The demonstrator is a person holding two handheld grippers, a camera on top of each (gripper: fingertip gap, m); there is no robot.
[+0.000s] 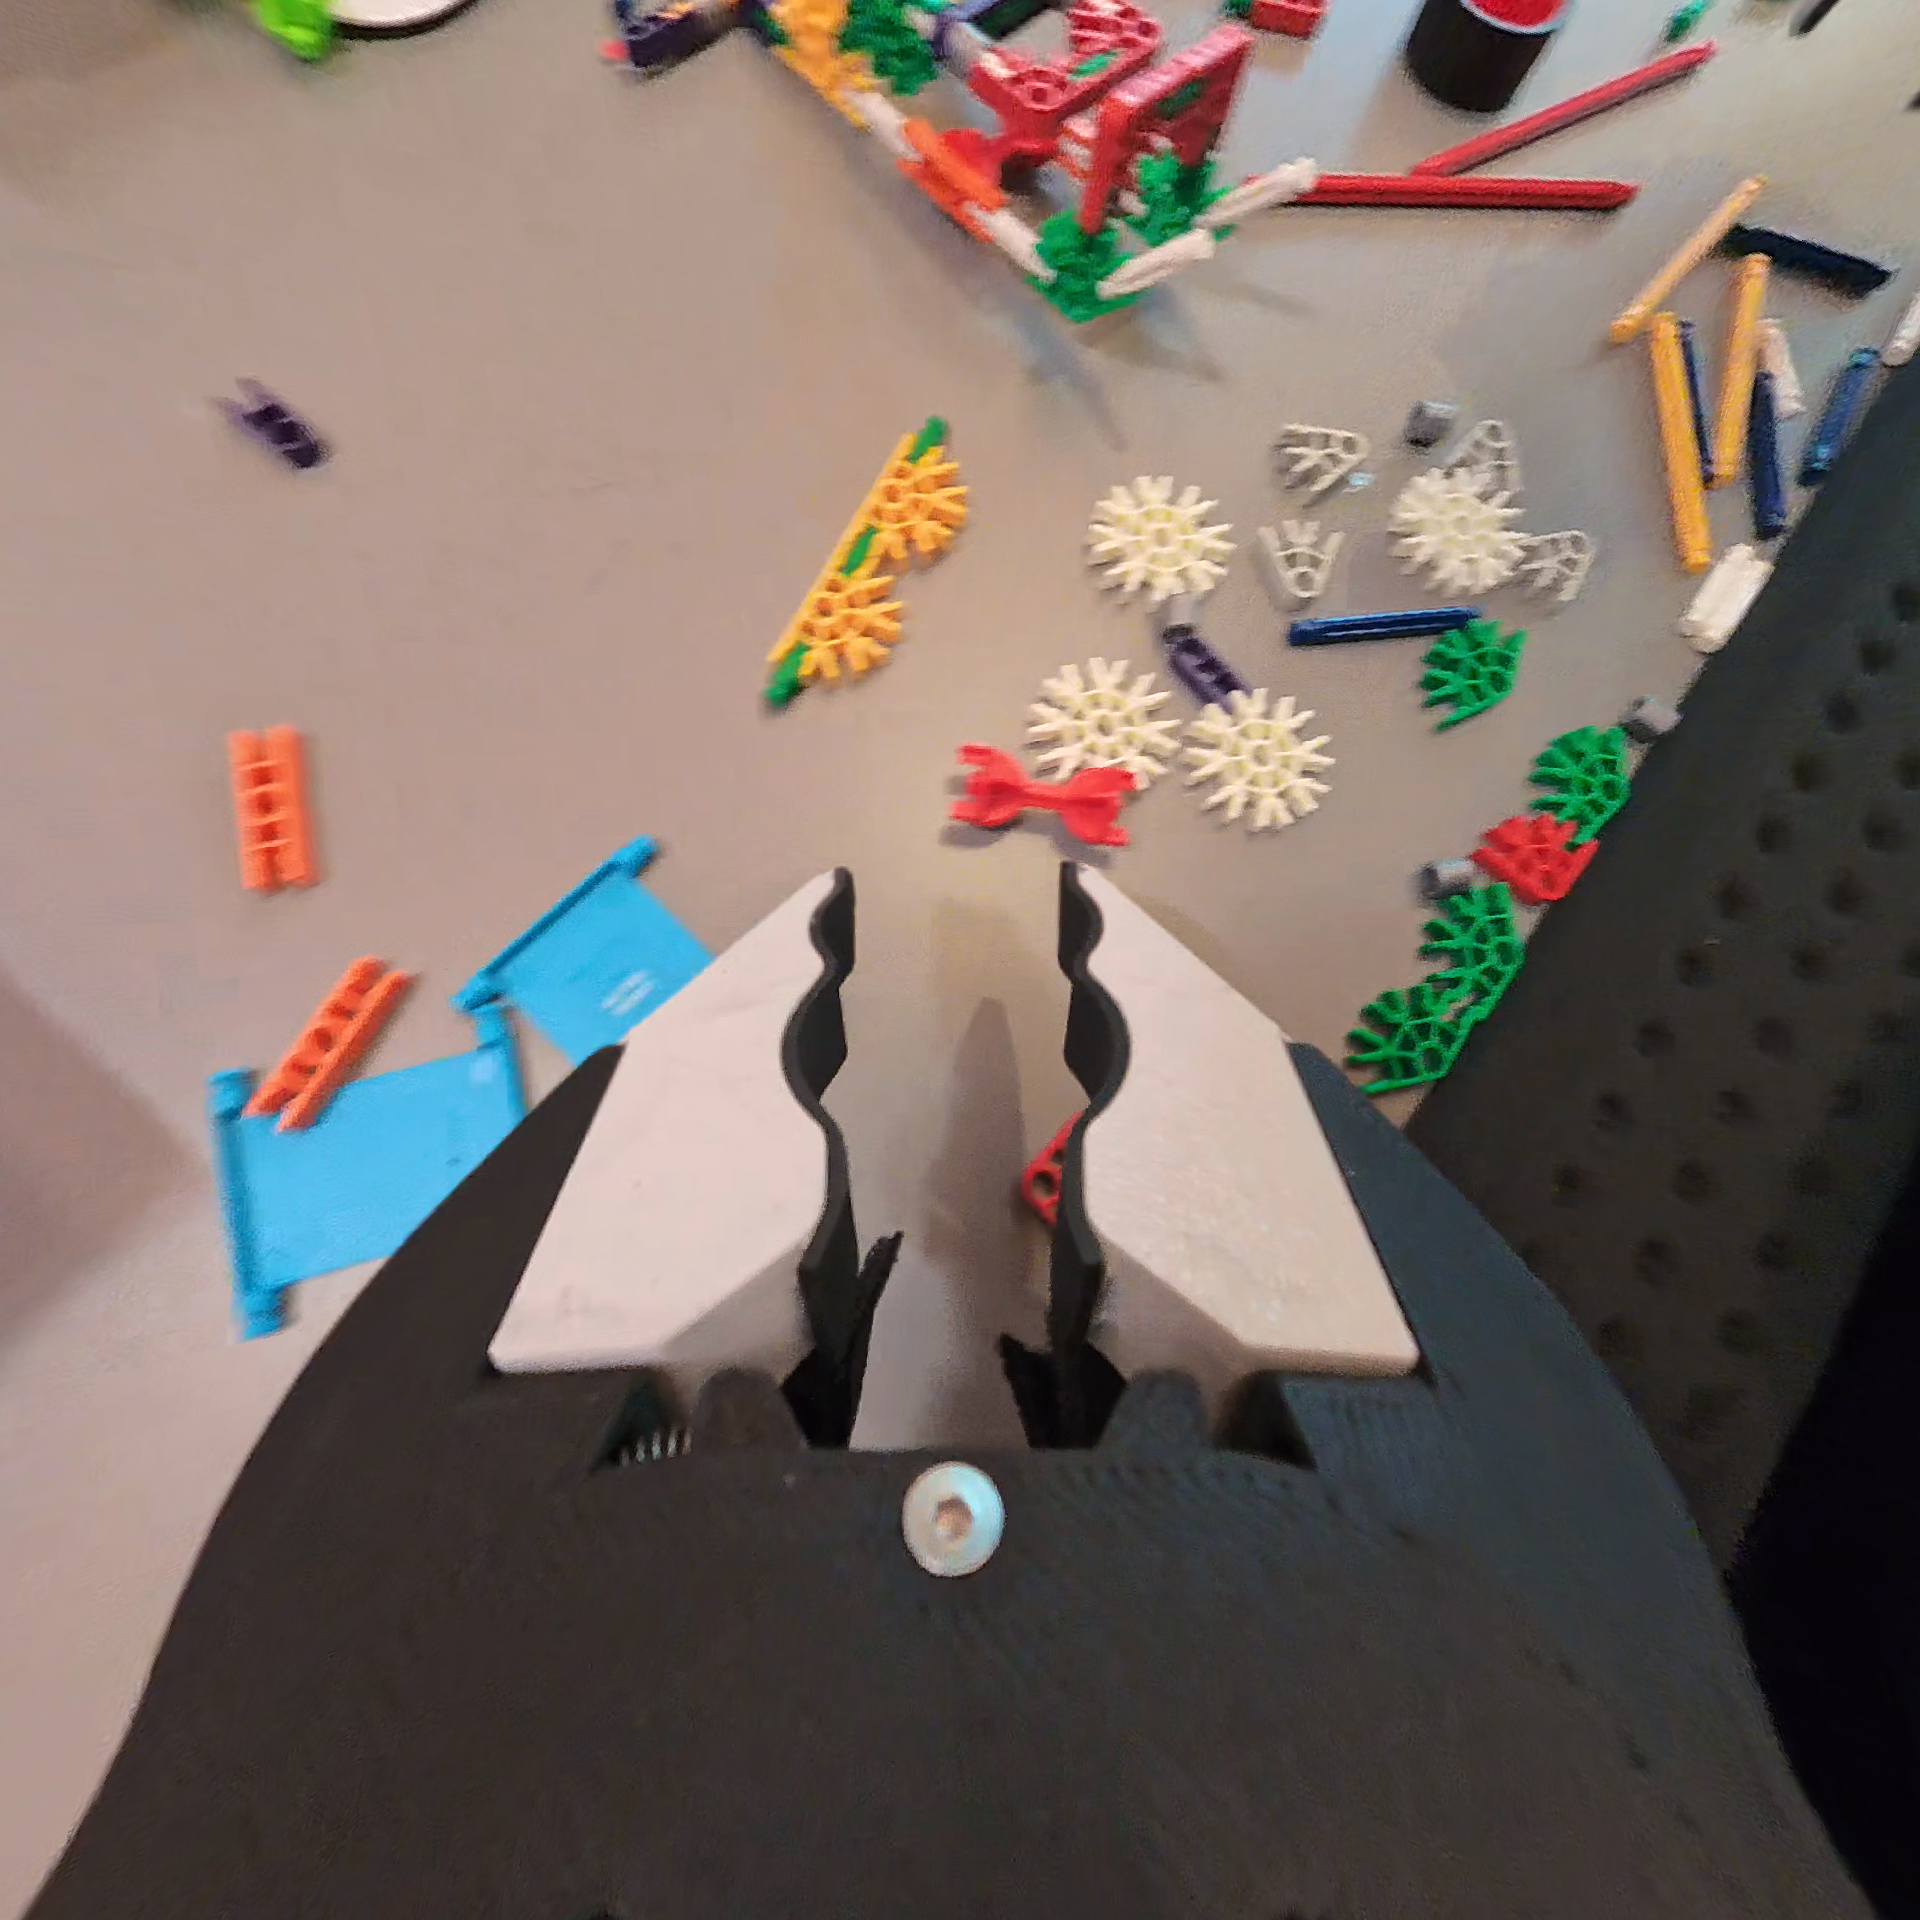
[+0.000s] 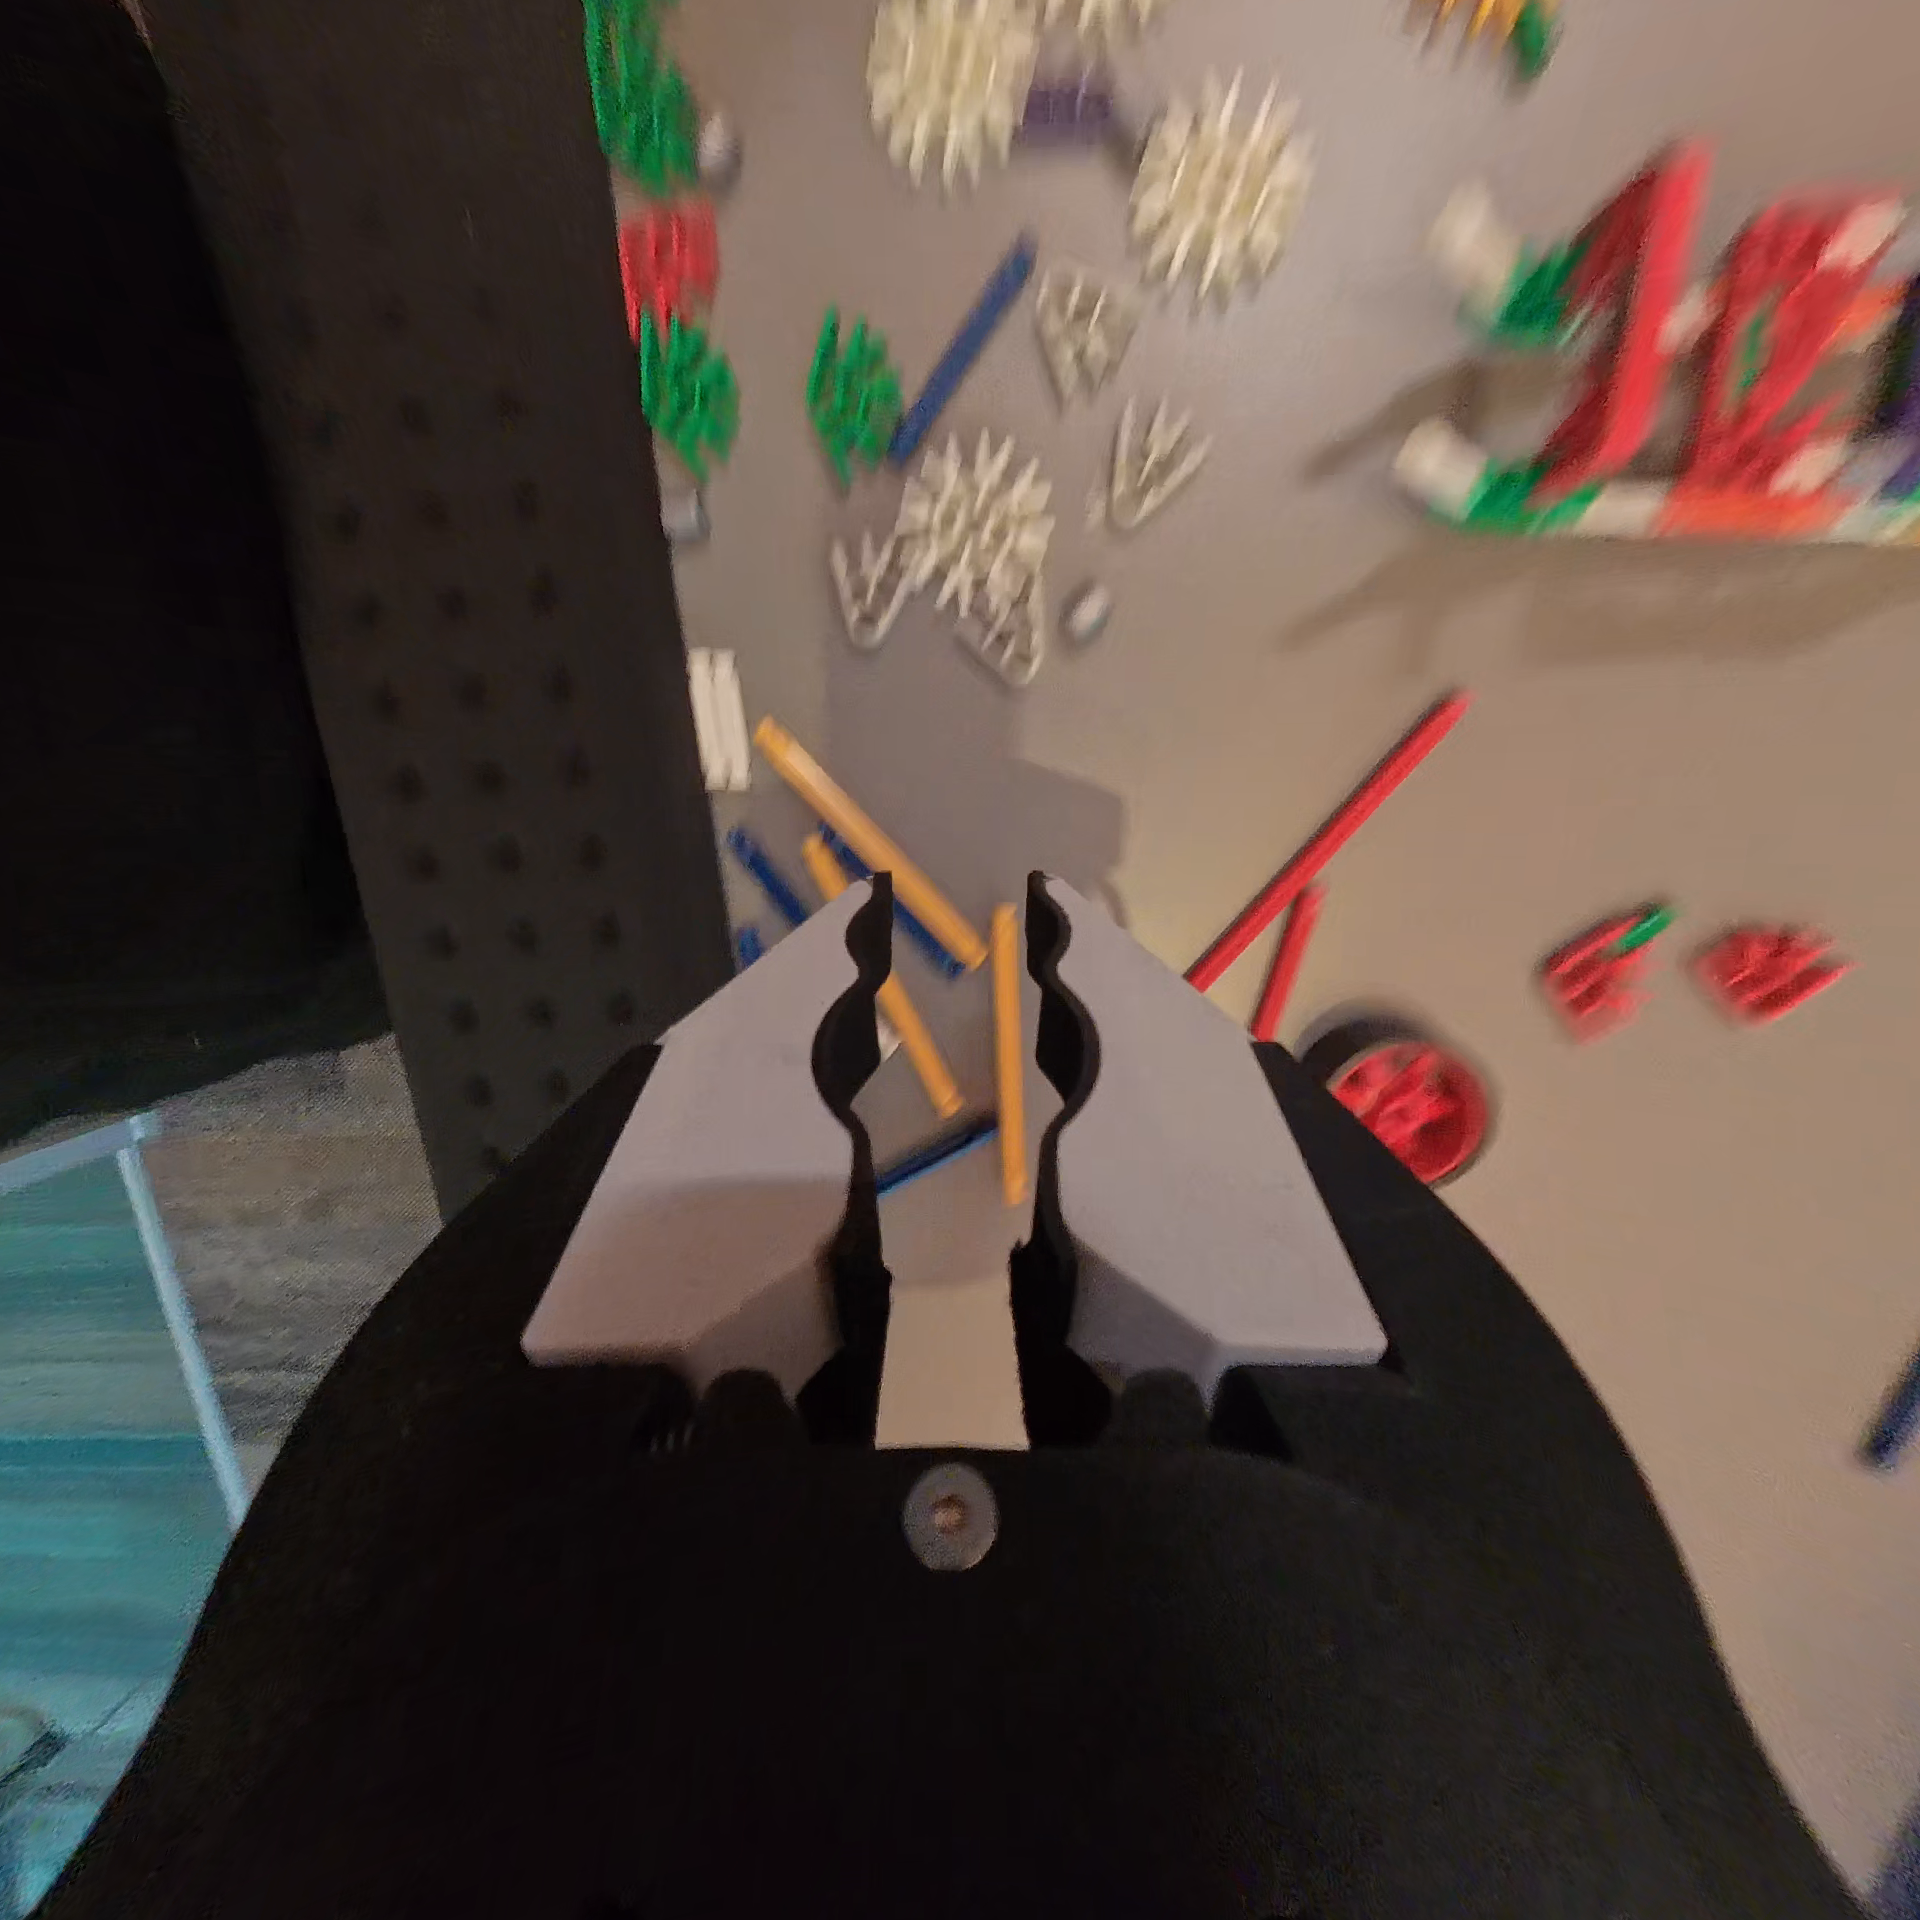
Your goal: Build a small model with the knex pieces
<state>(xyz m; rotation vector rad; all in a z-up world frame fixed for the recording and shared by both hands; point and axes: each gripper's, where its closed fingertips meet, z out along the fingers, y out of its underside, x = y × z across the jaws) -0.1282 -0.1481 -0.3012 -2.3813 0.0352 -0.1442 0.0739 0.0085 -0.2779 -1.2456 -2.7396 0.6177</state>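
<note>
Nothing is held by either gripper. Left gripper is spread above the tabletop, a red connector just ahead. Right gripper is spread over loose yellow rods, presumably scattered for picking.

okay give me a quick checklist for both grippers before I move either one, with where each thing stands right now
1. Left gripper open and empty: ok, table shows between its fingers.
2. Right gripper open and empty: ok.
3. Piece nearest the left gripper known: ok, the red bow-tie connector lies just ahead of its tips.
4. Pieces under the right gripper known: ok, yellow rods and blue rods lie crossed on the table.
5. Right wrist view sharp enough to aim: not ok, heavy motion blur.
6. Height of either gripper above the table: cannot tell.
</note>
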